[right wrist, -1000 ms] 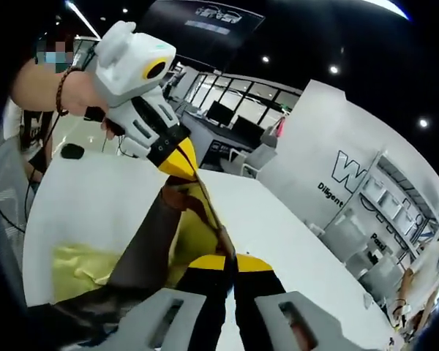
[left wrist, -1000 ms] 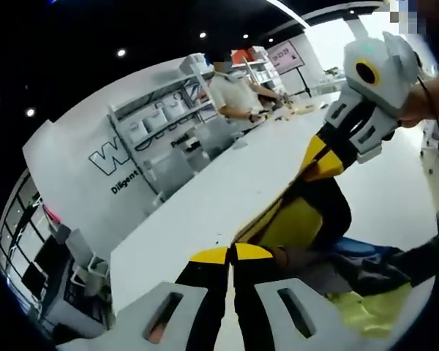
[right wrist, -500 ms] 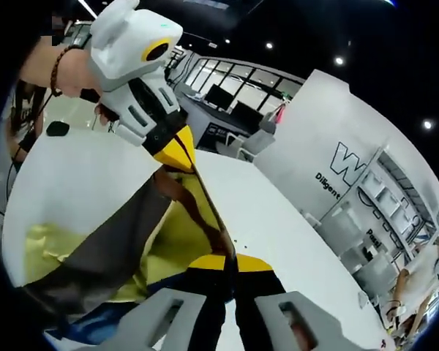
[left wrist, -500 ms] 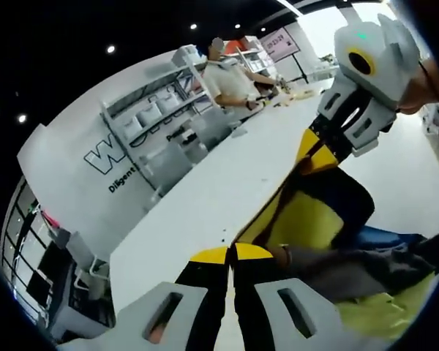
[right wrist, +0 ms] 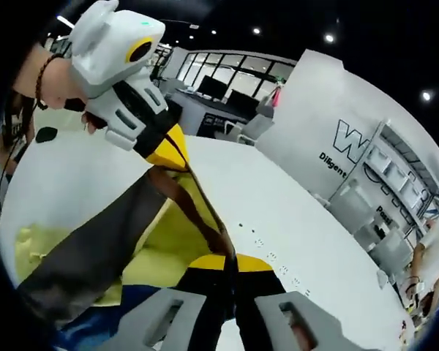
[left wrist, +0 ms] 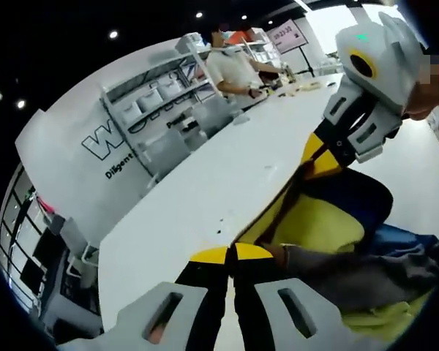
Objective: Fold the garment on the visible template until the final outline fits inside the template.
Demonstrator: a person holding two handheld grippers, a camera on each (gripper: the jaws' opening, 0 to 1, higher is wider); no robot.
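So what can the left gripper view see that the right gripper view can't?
Left gripper view: a person standing by shelves at the table's far end. Right gripper view: dark windows and a hand with a bead bracelet. Both: the white table, the wall lettering, and the yellow, grey and blue garment stretched between both shut grippers.

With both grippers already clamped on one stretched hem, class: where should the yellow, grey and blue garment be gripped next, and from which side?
Grip the slack grey panel of the yellow, grey and blue garment where it droops toward the white table. Approach from above its free edge. The hem between the left gripper and right gripper is already taut.
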